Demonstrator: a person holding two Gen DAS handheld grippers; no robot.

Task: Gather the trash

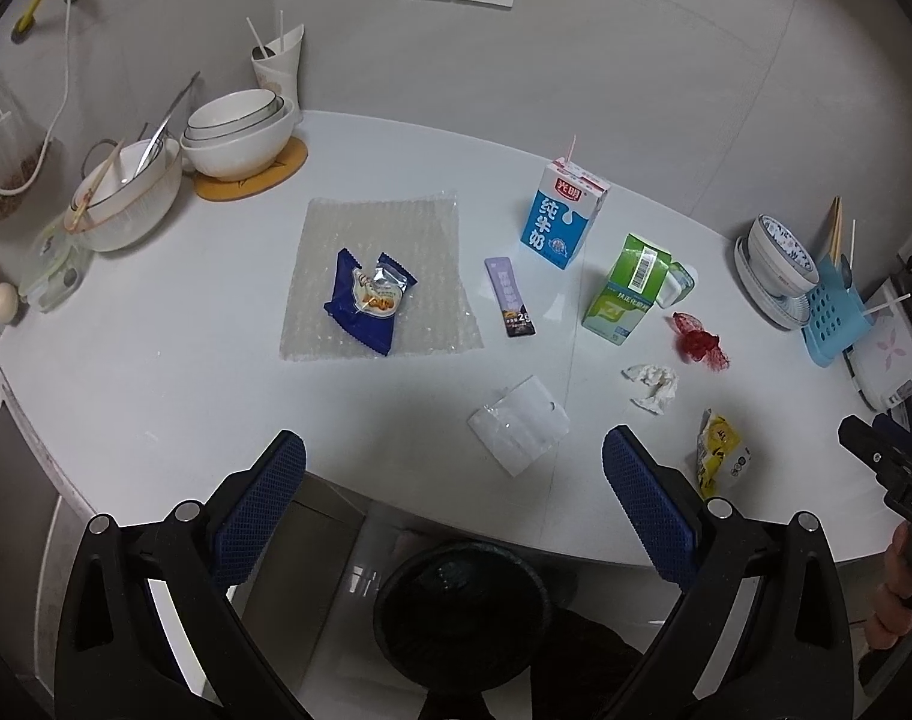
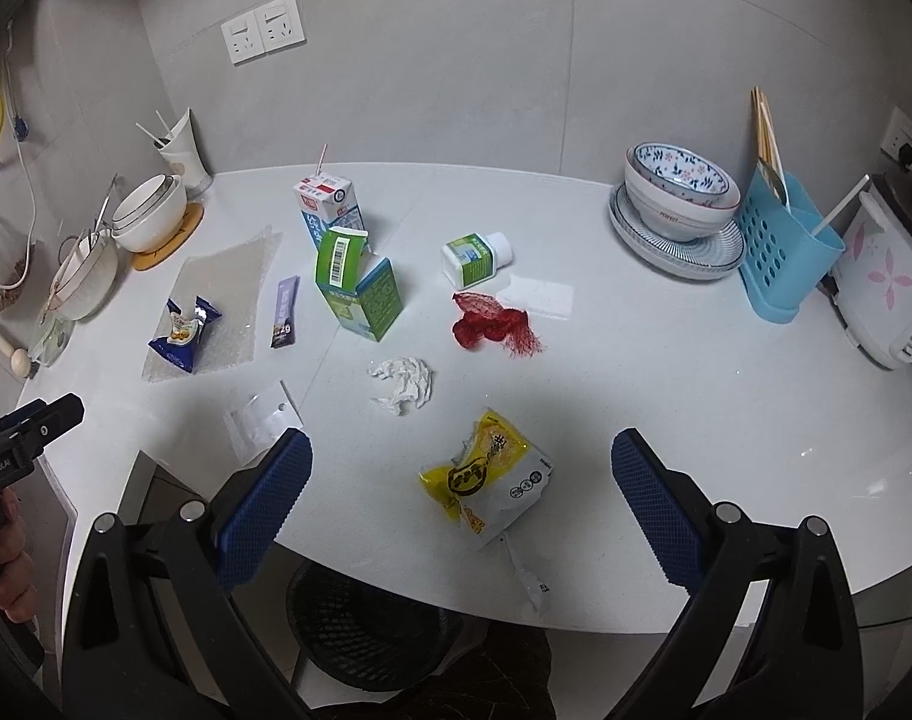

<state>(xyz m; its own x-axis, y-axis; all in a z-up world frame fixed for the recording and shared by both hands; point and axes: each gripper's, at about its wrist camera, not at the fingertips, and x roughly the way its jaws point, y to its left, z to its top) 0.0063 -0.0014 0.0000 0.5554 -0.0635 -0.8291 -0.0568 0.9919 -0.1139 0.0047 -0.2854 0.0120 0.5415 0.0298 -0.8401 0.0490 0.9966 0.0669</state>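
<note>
Glossy white countertop (image 2: 666, 372), crumpled paper tissue (image 2: 403, 383) (matt), shiny plastic yellow wrapper (image 2: 492, 474).

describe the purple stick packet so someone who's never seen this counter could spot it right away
Start at the white counter and find the upright blue milk carton with a straw. Just in front of it and to its left, beside the bubble wrap sheet, lies the stick packet. It is the only long narrow piece, pale purple with a dark end.
</note>
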